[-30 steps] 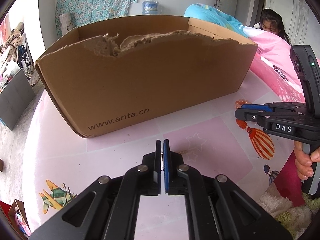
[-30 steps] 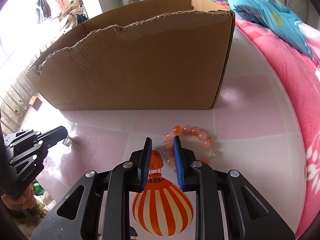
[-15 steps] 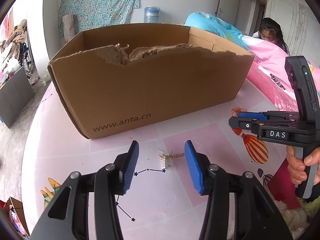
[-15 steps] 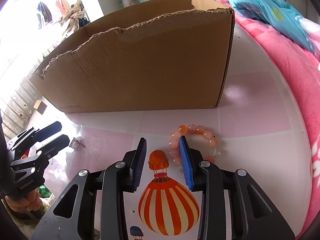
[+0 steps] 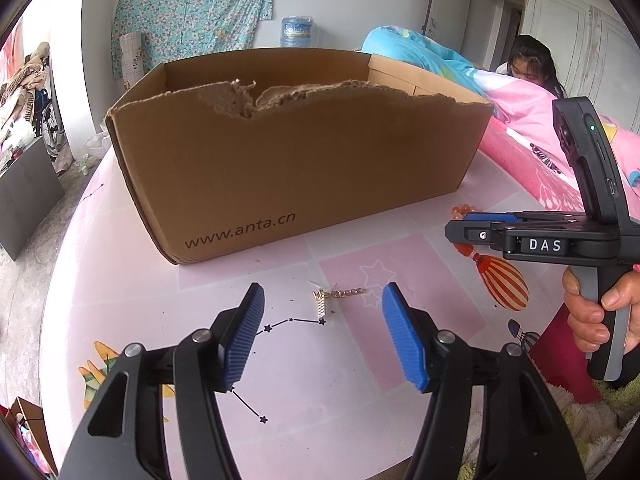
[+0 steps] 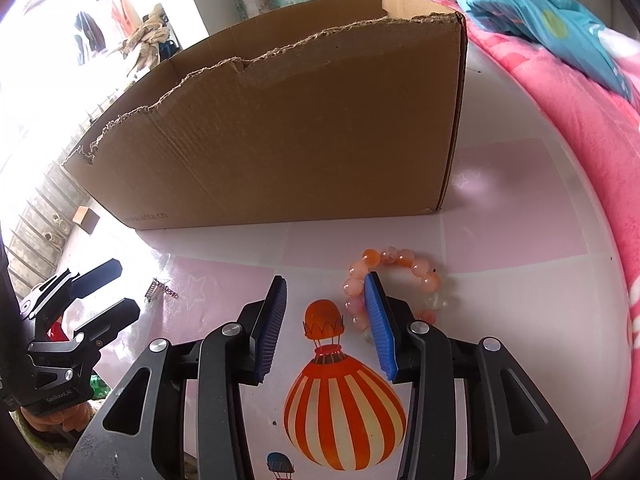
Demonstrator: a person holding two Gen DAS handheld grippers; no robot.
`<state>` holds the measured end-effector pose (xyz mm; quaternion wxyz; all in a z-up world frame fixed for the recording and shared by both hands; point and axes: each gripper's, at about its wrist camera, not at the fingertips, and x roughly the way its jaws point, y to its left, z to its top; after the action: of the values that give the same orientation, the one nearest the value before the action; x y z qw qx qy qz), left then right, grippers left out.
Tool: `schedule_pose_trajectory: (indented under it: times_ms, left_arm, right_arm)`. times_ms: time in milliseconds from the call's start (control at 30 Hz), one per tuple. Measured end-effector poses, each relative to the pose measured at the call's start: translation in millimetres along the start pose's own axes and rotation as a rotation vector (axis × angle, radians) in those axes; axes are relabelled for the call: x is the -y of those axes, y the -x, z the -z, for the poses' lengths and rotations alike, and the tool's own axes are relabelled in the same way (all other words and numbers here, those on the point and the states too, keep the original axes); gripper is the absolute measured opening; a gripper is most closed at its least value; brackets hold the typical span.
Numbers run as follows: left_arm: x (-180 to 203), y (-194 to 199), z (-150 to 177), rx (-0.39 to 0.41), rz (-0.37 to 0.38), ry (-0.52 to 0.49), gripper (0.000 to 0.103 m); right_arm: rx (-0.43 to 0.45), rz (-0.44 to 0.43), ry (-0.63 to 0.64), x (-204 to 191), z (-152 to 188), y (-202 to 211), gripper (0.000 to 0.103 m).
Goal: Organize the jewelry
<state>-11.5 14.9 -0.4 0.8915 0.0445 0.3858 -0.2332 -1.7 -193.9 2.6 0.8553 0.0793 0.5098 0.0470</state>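
The left hand-held gripper [image 5: 322,334] hangs over the desk [image 5: 132,308] with its jaws opening and nothing between the blue pads. The small gold chain with its bar-shaped charm [image 5: 332,298] lies flat on the pink cloth just beyond them, roughly centred on the gap and near the front wall of the torn cardboard box [image 5: 296,168].

The right hand-held gripper [image 6: 326,314] is opening too, and it is empty. The orange bead bracelet [image 6: 394,280] sits on the desk at the far right of its jaws, and the right pad overlaps the near-left part of the ring in this view — whether it touches the beads cannot be told.

The step in hand looks like picking up each piece for the box. For the chain, bring the left pads down until they nearly brush the cloth, then close across the charm rather than the thin links, which could slip through the ribbed rubber. For the bracelet, shift the right jaws a little to the right so that one pad goes inside the ring and the other outside, and pinch a single stretch of beads — round beads may roll out of a shallow grip. Both pieces will need lifting clear of the box's ragged front edge.
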Motion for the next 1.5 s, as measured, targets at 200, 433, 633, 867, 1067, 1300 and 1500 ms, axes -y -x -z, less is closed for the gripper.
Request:
schedule_pose_trajectory:
  times_ms: [200, 433, 633, 867, 1067, 1300, 1500]
  left_arm:
    - [-1, -2, 4, -0.020, 0.005, 0.013, 0.063]
    - [-3, -2, 6, -0.015, 0.005, 0.010, 0.066]
    - [-2, -3, 6, -0.019, 0.011, 0.008, 0.066]
    - [-4, -1, 5, -0.009, 0.017, 0.015, 0.066]
    - [-11, 5, 6, 0.001, -0.001, 0.020, 0.066]
    - [-12, 5, 10, -0.007, -0.011, 0.033, 0.066]
    - [-12, 4, 11, -0.003, -0.022, 0.027, 0.066]
  right_arm:
    - [0.006, 0.005, 0.008, -1, 4, 1, 0.040]
    - [0.008, -0.005, 0.001, -2, 4, 2, 0.043]
    - [0.002, -0.018, -0.018, 1, 5, 3, 0.043]
    - [-0.001, -0.021, -0.032, 4, 2, 2, 0.043]
    - [0.008, -0.027, -0.048, 5, 2, 2, 0.043]
    - [0.015, -0.019, -0.067, 3, 1, 1, 0.043]
    - [0.031, 0.058, -0.003, -9, 3, -1, 0.038]
